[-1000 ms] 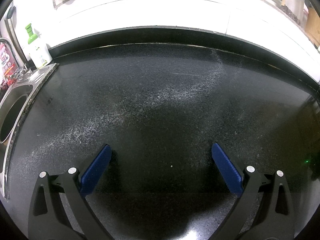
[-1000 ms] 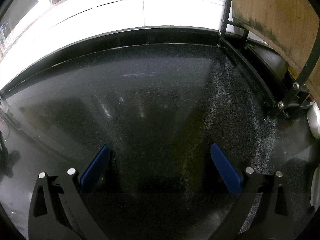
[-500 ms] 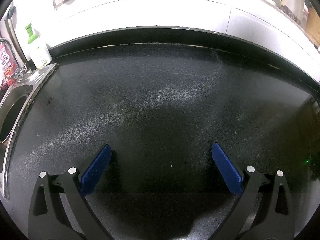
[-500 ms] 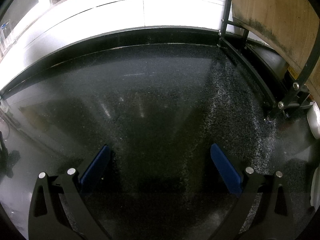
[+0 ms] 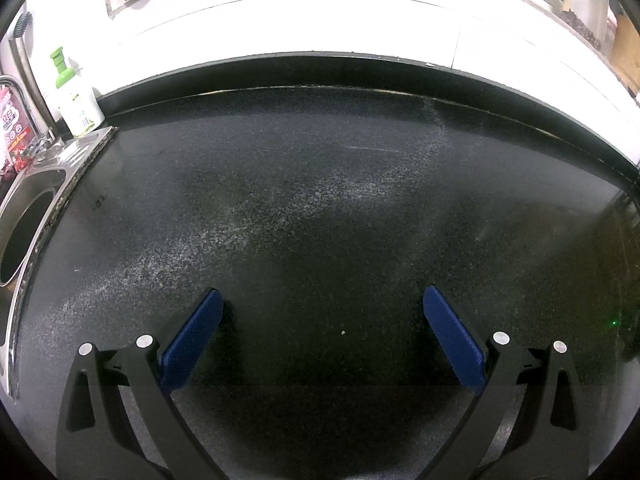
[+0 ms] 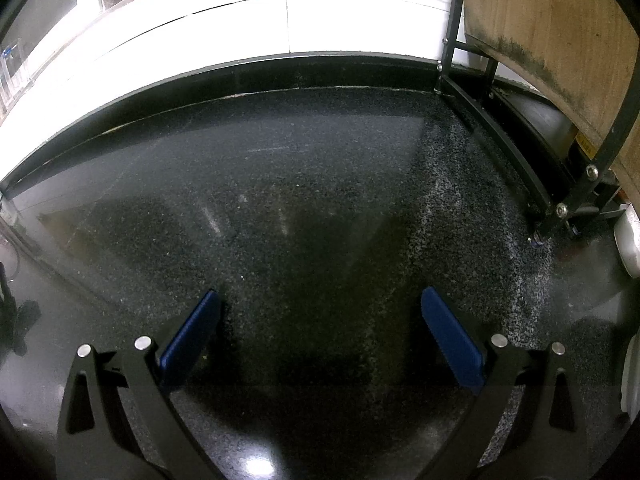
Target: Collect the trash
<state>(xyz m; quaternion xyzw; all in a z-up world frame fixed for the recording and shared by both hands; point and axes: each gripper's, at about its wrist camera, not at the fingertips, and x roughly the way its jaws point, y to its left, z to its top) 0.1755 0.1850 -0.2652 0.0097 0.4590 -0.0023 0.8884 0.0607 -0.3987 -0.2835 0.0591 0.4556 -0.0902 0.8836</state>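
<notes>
My left gripper (image 5: 320, 298) hangs open over a dark speckled countertop (image 5: 320, 200), with nothing between its blue pads. A tiny pale crumb (image 5: 343, 333) lies on the counter between the fingers. My right gripper (image 6: 319, 299) is open too, above another stretch of the same black counter (image 6: 300, 200), and holds nothing. No piece of trash other than the crumb shows in either view.
A steel sink (image 5: 32, 208) sits at the left, with a green-capped soap bottle (image 5: 76, 100) and a tap behind it. At the right stands a black metal rack (image 6: 520, 160) carrying a wooden board (image 6: 560, 28). White tiled wall (image 5: 320, 16) runs along the back.
</notes>
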